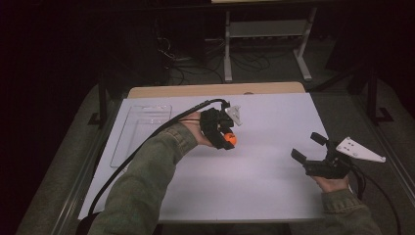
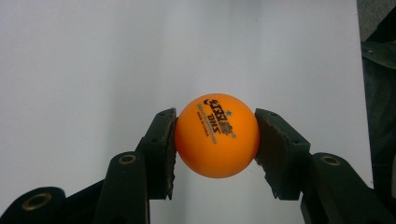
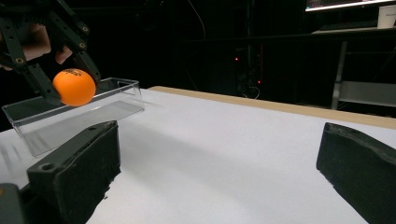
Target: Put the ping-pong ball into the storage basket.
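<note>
Carrying the ball [image 2: 217, 136]: it sits clamped between the left gripper's [image 1: 226, 138] jaws, above the bench [image 1: 254, 181], right of the clear tray [image 1: 142, 128]. Keep pressure steady; move over the tray before releasing. Right gripper [image 1: 309, 148] jaws stand apart, holding nothing.

One orange ball [image 2: 217, 136], one clear tray [image 1: 142, 128], two hand-held grippers, one table [image 1: 274, 122]

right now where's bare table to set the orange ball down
Free: the white table between the left hand-held gripper, holding the orange ball, and the right hand-held gripper; also the far strip behind them. The clear tray takes up the left edge.
</note>
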Available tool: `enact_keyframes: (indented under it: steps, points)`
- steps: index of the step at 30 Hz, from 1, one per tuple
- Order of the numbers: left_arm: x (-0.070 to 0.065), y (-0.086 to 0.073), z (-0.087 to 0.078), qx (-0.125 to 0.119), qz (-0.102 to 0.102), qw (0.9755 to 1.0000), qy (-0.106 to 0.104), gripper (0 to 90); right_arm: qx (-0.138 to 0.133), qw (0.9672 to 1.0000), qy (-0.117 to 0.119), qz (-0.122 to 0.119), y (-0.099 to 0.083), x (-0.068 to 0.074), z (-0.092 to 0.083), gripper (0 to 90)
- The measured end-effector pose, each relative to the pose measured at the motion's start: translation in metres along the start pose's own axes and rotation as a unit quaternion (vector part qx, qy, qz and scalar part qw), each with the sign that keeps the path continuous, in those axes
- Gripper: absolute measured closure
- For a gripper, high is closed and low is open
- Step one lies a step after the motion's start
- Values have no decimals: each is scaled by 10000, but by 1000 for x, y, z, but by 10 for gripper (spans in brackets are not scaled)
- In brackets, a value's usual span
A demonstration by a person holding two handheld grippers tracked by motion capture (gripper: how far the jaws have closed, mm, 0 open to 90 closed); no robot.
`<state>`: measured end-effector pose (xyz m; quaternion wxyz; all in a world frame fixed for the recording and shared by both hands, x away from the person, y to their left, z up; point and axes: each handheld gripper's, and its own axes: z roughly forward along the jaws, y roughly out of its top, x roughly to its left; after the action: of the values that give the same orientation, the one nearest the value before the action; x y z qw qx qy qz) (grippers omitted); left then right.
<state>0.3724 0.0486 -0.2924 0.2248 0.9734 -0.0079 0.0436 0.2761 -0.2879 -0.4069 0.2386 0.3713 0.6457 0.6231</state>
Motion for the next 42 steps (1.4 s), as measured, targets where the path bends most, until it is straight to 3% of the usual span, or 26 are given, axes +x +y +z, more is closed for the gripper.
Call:
enact_keyframes:
  steps: [17, 33, 42]
  points:
    - [-2, -11, -34, -49, -53, 9998, 178, 508, 1, 10000, -4, -11, 0, 0, 0, 0]
    - [-9, -21, -51, 267, 21, 9992, 312, 508, -1, 10000, -15, -13, 0, 0, 0, 0]
    - [-9, -28, -66, 258, -19, 9988, 415, 507, 16, 10000, 23, -17, 0, 0, 0, 0]
